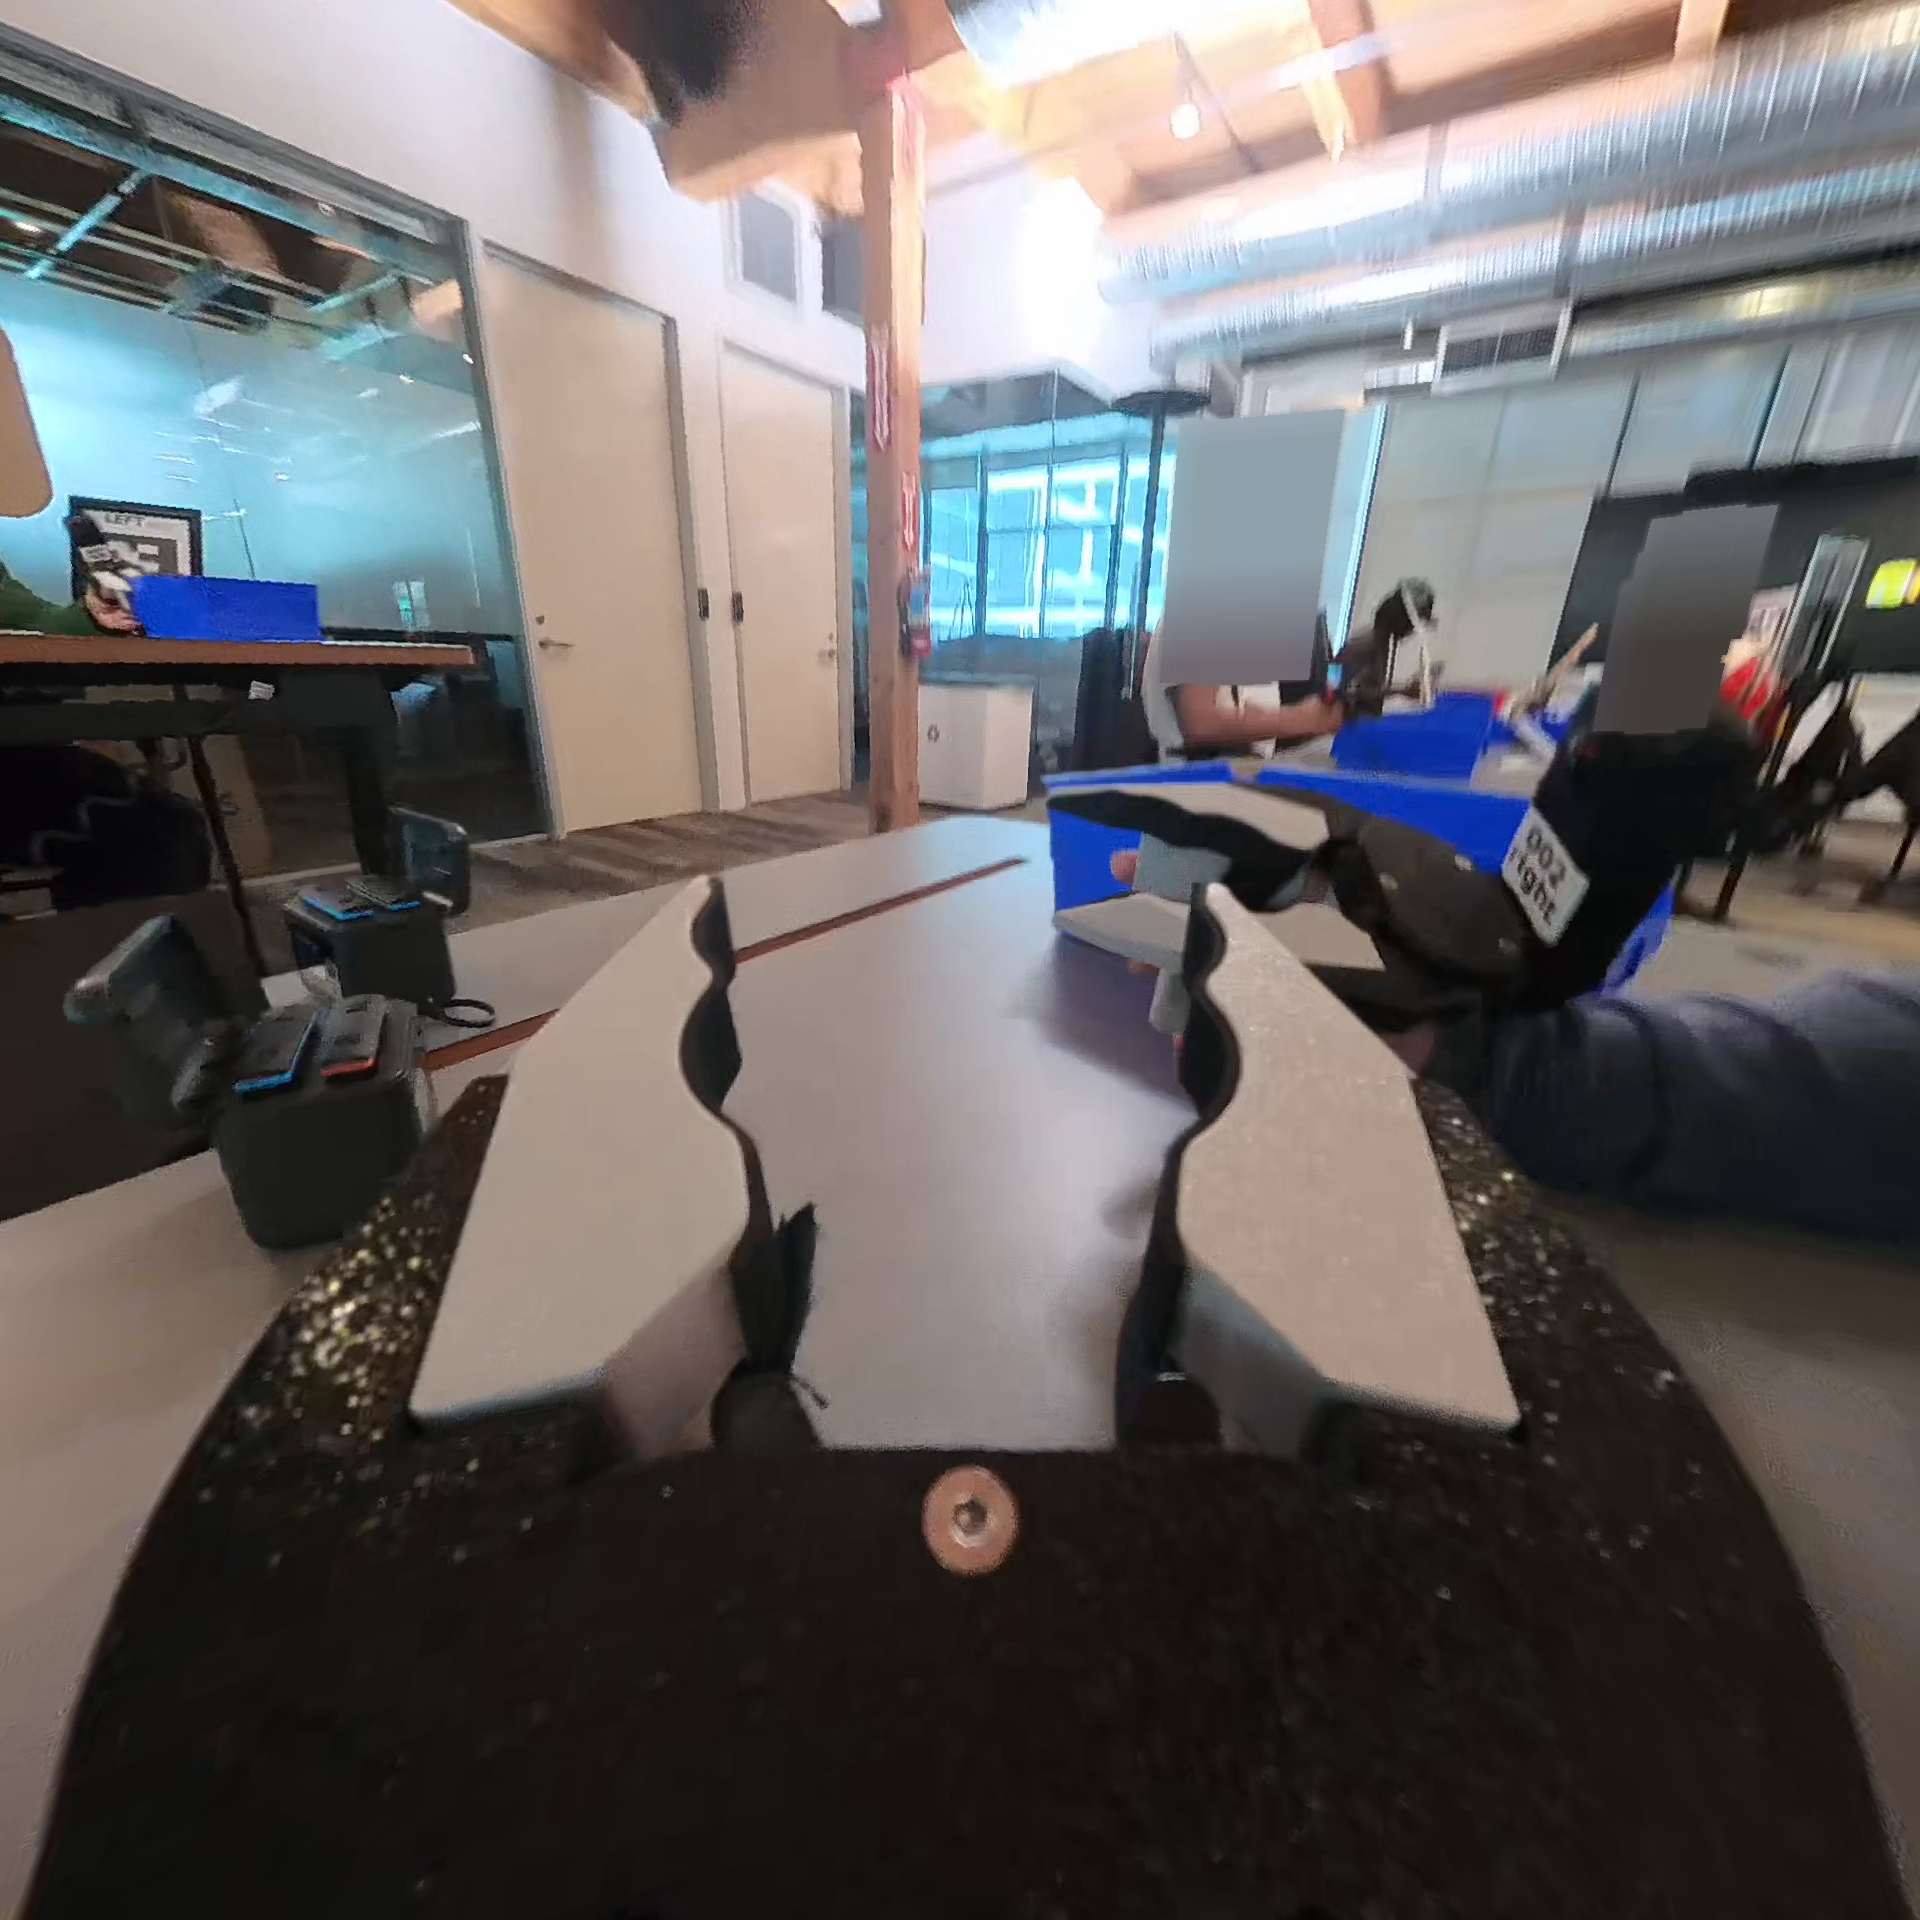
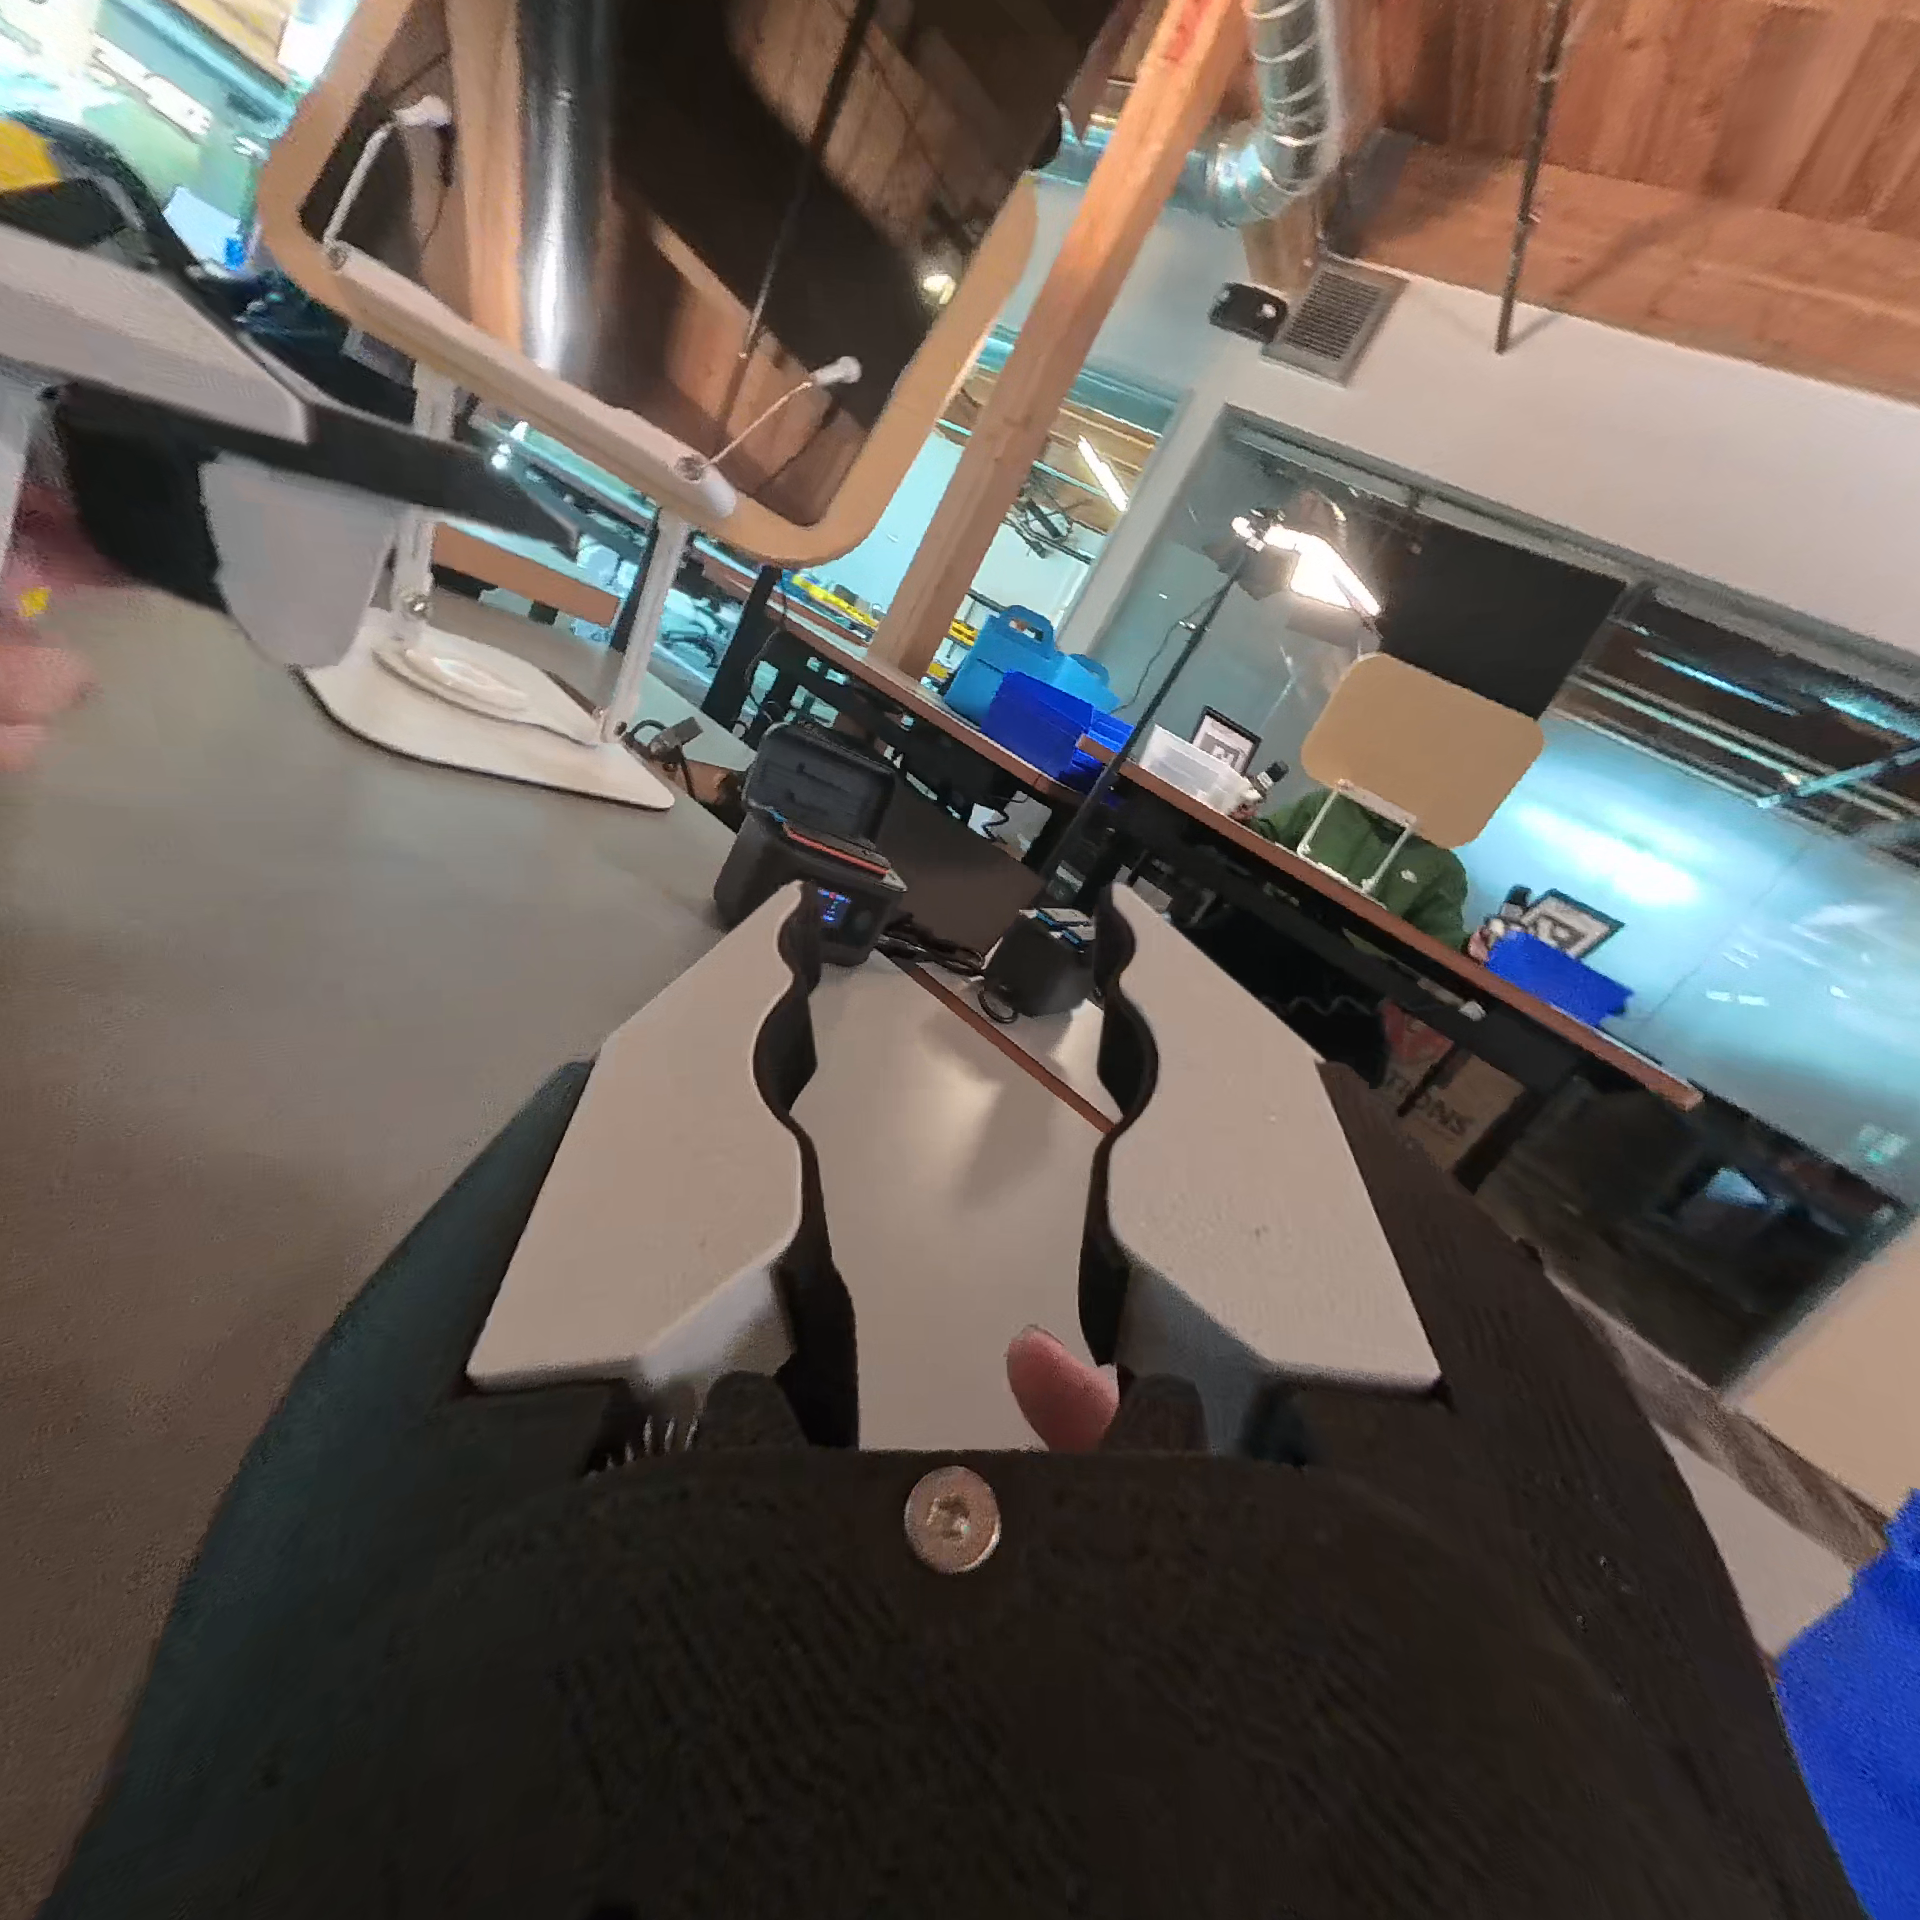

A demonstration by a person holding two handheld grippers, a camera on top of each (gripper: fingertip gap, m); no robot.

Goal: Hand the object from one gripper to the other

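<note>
Both my claws are empty, so as I judge it the handover has not begun: nothing is picked up yet. My left claw (image 1: 961,997) hangs just above the grey surface (image 1: 914,1039), jaws spread wide, pointing level across it. My right claw (image 2: 951,997) is also wide open, holding nothing, tilted so the room leans in its view; a fingertip (image 2: 1060,1392) shows at its base. In the left view it sits ahead to the right, by a blue bin (image 1: 1403,805). I cannot tell where the object is.
</note>
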